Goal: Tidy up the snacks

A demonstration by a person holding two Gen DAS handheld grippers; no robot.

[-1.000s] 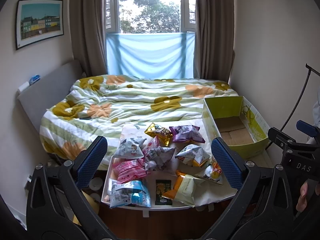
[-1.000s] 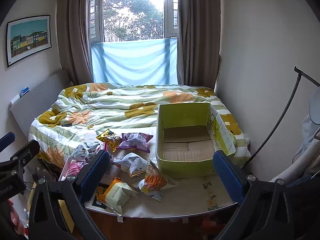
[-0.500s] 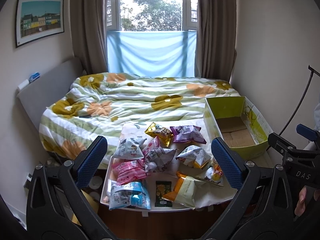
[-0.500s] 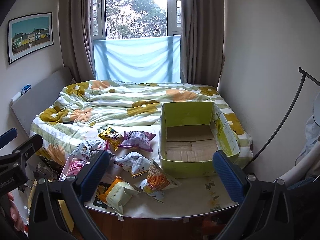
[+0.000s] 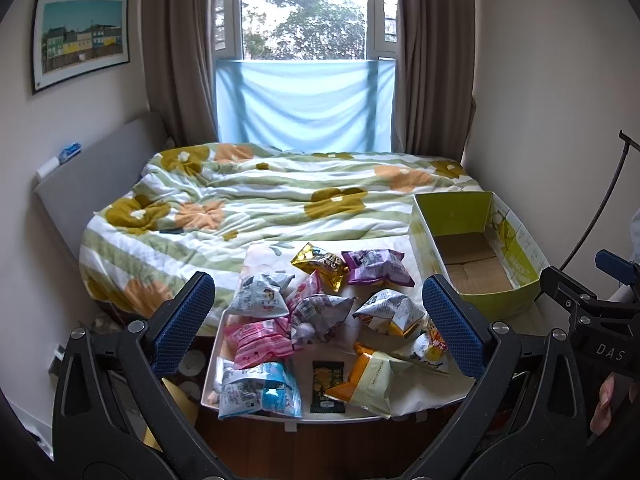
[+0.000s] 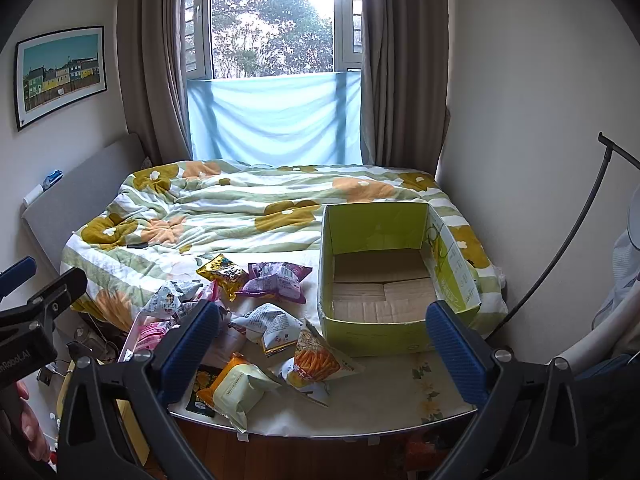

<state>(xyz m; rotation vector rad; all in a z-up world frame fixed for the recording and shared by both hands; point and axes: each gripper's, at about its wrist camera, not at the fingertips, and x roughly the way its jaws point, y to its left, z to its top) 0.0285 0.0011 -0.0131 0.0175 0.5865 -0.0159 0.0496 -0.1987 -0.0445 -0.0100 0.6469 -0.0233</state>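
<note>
Hovering short of the table edge [image 6: 320, 436]; both jaws wide

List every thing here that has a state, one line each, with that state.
Left gripper: open, holding nothing.
Right gripper: open, holding nothing.
Green cardboard box: open on top, nothing inside, upright.
Snack bags: loose in a heap beside the box, none inside it.
Gold bag: lying flat, sealed.
Purple bag: lying flat, sealed.
Curtains: drawn apart.
Quilt: spread over the bed, rumpled.
</note>
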